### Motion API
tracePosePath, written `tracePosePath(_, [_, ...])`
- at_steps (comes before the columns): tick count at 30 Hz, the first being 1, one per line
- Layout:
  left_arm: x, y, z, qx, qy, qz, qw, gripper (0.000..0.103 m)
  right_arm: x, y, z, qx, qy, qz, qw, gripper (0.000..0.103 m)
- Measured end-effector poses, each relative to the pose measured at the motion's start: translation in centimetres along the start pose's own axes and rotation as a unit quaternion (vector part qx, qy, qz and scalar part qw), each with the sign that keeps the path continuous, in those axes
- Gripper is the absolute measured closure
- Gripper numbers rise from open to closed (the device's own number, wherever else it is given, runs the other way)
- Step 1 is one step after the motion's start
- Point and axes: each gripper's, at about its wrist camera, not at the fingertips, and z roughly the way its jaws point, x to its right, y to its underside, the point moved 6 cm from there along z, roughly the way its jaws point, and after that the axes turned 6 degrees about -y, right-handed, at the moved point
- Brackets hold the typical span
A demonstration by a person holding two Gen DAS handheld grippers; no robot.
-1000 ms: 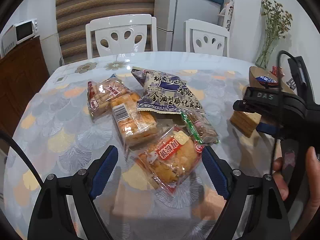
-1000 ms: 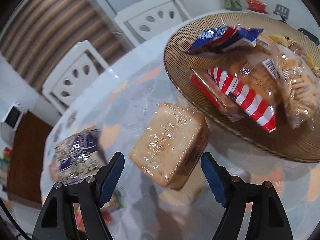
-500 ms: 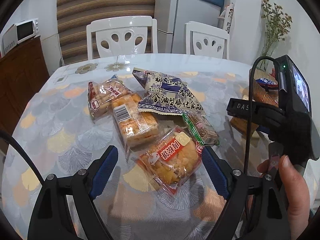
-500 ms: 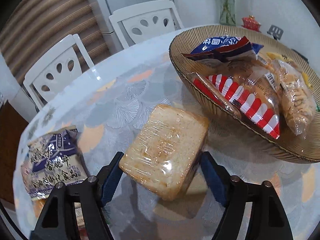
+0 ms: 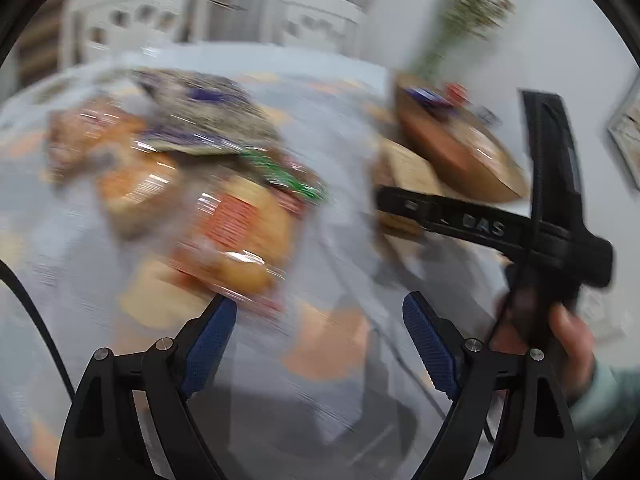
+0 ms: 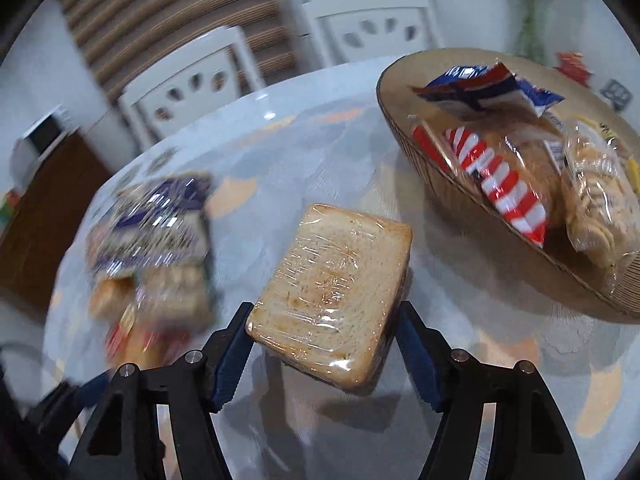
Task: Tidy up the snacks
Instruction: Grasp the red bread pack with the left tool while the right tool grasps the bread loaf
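My right gripper [image 6: 324,320] is closed on a plastic-wrapped sandwich [image 6: 336,288] and holds it just above the table, left of a brown ribbed basket [image 6: 440,168] with several snack packs. My left gripper [image 5: 316,320] is open and empty over bare tablecloth; its view is blurred. A pile of loose snacks [image 5: 224,216] lies ahead and left of it, with a purple bag [image 5: 208,120] on top. The pile also shows in the right wrist view [image 6: 152,240]. The right gripper [image 5: 400,204] with the sandwich [image 5: 404,168] shows at the right, near the basket [image 5: 460,148].
A round table with a patterned cloth [image 6: 280,152]. Two white chairs [image 6: 192,76] stand at the far side. A wooden cabinet with a microwave [image 6: 40,136] is at the left. A vase of dried flowers [image 5: 460,16] stands behind the basket.
The right gripper has closed its fingers onto the sandwich. The left gripper has swung quickly to the right, so the snack pile now lies left of it.
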Motion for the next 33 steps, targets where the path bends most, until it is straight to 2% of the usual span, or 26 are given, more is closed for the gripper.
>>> tracePosePath(3, [-0.1, -0.4, -0.2, 0.018, -0.07, 0.017, 0.9973, 0.018, 0.4, 1.1, -1.0, -0.014, -0.018, -0.022, 0.999, 0.035])
tracePosePath(5, [-1.7, -1.3, 0.0, 0.025, -0.119, -0.007, 0.9926, 0.018, 0.7, 1.6, -1.3, -0.016, -0.019, -0.034, 0.999, 0.035])
tracePosePath(8, [-3.2, -2.4, 0.6, 0.032, -0.127, -0.031, 0.9909, 0.019, 0.7, 2.0, -1.4, -0.013, -0.021, -0.05, 0.998, 0.035])
tracePosePath(11, [-3.0, -2.9, 1.8, 0.024, -0.142, -0.013, 0.9896, 0.02, 0.4, 2.0, -1.3, -0.01, -0.015, -0.07, 0.997, 0.035])
tracePosePath(13, [-2.7, -2.9, 1.9, 0.026, -0.148, -0.003, 0.9886, 0.032, 0.3, 2.1, -1.3, -0.008, -0.016, -0.083, 0.996, 0.035])
tracePosePath(14, [-2.4, -2.8, 1.8, 0.027, -0.147, 0.001, 0.9887, 0.048, 0.2, 2.2, -1.3, -0.008, -0.017, -0.091, 0.996, 0.035])
tracePosePath(15, [-2.3, -2.8, 1.8, 0.027, -0.143, 0.002, 0.9893, 0.054, 0.1, 2.3, -1.4, -0.009, -0.02, -0.098, 0.995, 0.035])
tracePosePath(18, [-1.8, -2.1, 0.9, 0.036, -0.147, -0.007, 0.9884, 0.057, 0.0, 3.4, -2.2, -0.015, -0.042, -0.117, 0.992, 0.035])
tracePosePath(26, [1.4, 2.0, -2.0, 0.049, -0.129, -0.022, 0.9902, 0.058, 0.3, 7.5, -5.3, -0.038, -0.05, -0.203, 0.977, 0.037])
tracePosePath(30, [3.4, 4.8, -1.7, 0.013, -0.112, -0.021, 0.9934, 0.058, 2.3, 9.2, -6.7, -0.042, -0.015, -0.221, 0.974, 0.037])
tracePosePath(31, [4.0, 5.4, -1.5, 0.0, -0.102, -0.017, 0.9946, 0.056, 2.9, 9.3, -7.1, -0.04, -0.006, -0.219, 0.975, 0.037])
tracePosePath(33, [4.9, 6.0, -1.7, -0.018, -0.084, -0.01, 0.9963, 0.045, 4.0, 9.4, -7.7, -0.04, 0.0, -0.204, 0.978, 0.037])
